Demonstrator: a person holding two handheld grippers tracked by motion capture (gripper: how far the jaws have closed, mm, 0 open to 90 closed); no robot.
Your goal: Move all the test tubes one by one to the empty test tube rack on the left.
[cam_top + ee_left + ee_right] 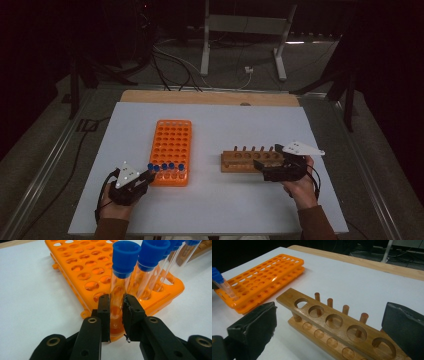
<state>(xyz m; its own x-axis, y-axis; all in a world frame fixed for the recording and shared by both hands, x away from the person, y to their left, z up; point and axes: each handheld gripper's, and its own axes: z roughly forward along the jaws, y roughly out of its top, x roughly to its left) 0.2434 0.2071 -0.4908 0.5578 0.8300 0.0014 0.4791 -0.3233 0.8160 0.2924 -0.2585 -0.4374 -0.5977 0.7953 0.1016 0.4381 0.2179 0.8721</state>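
A white table (210, 200) with a wood back edge stands in a dark room – cables cross the grey floor (235, 70) behind. Left gripper (116, 312) pinches a blue-capped tube (120, 285) at the orange rack's (171, 150) near corner. Right gripper (329, 332) – jaws spread – straddles the wooden rack (332, 325), right of the orange one.

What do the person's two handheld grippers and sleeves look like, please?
Both the left gripper and the right gripper are black, each topped by a grey three-cornered plate and trailing a black cable. Their jaws are black with dark pads. The sleeves are brown.
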